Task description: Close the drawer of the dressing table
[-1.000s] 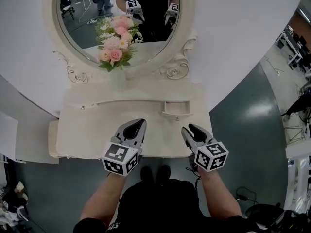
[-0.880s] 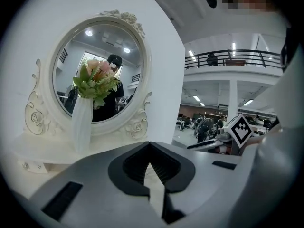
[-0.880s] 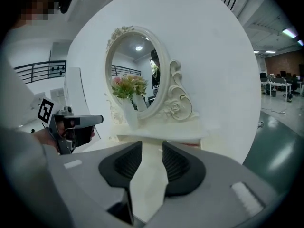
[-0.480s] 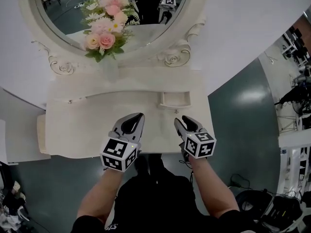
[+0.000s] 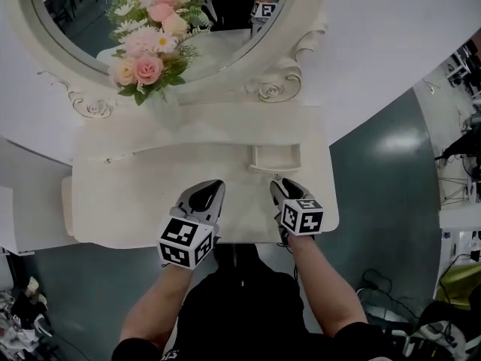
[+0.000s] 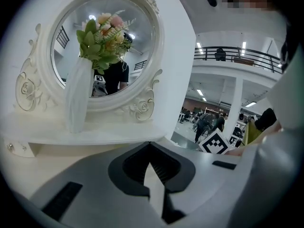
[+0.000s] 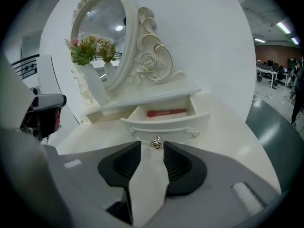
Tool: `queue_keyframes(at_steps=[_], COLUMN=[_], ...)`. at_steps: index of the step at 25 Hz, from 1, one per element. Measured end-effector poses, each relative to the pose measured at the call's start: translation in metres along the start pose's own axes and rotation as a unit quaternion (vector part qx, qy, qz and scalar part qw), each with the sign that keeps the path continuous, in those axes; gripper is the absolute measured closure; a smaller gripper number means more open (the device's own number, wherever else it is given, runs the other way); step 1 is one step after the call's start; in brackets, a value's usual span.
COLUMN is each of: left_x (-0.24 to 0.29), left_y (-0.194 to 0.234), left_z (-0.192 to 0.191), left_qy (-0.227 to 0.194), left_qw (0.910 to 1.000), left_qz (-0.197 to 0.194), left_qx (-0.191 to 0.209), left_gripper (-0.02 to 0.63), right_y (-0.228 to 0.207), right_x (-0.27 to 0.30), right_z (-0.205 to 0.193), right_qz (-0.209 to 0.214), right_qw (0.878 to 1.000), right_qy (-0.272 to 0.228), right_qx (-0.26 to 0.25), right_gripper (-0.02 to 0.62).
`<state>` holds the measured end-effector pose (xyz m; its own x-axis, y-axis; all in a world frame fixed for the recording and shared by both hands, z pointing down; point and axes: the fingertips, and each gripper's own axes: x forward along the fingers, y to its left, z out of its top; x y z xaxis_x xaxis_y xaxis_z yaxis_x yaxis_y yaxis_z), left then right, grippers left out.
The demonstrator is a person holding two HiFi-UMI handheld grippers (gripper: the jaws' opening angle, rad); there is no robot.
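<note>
The white dressing table (image 5: 135, 201) has one small drawer (image 5: 275, 159) pulled out at its right, under the mirror shelf. In the right gripper view the drawer (image 7: 164, 120) stands open with a red stick (image 7: 166, 112) inside and a silver knob (image 7: 157, 142) on its front. My right gripper (image 7: 151, 149) is open and its jaws have just been opening; the knob sits right at the fingertips, with nothing gripped. In the head view the right gripper (image 5: 279, 186) is just before the drawer front. My left gripper (image 5: 213, 188) hovers over the tabletop, shut and empty (image 6: 151, 147).
A white vase of pink flowers (image 5: 146, 57) stands on the shelf before the oval mirror (image 5: 225, 21). The table's front edge (image 5: 248, 239) is right below both grippers. Grey-green floor (image 5: 383, 164) lies to the right. The right gripper's marker cube (image 6: 217, 143) shows in the left gripper view.
Both grippers have sunk toward the tabletop. The right one has closed in on the drawer front. The table and flowers have shifted in the head view.
</note>
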<state>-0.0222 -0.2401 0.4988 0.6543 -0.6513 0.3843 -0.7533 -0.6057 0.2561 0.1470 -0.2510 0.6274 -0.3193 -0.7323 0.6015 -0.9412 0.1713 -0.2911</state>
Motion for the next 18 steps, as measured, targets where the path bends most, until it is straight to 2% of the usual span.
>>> queue_keyframes(at_steps=[4, 7, 12, 18], left_x=[0.002, 0.003, 0.001, -0.001], left_y=[-0.002, -0.002, -0.002, -0.002], left_z=[-0.002, -0.002, 0.001, 0.009], left_qy=[0.006, 0.008, 0.004, -0.002], left_qw=[1.0000, 1.0000, 1.0000, 1.0000], left_qz=[0.000, 0.001, 0.003, 0.007], left_qx=[-0.002, -0.002, -0.004, -0.004], left_gripper=[0.601, 0.600, 0.601, 0.601], right_y=[-0.006, -0.009, -0.007, -0.003], right_x=[0.008, 0.013, 0.013, 0.009], right_z=[-0.003, -0.002, 0.000, 0.006], right_qz=[-0.010, -0.014, -0.021, -0.015], right_qw=[1.000, 1.000, 0.999, 0.999], right_qy=[0.012, 0.016, 0.023, 0.023], right_qx=[0.000, -0.005, -0.023, -0.028], right_gripper=[0.440, 0.472, 0.488, 0.492])
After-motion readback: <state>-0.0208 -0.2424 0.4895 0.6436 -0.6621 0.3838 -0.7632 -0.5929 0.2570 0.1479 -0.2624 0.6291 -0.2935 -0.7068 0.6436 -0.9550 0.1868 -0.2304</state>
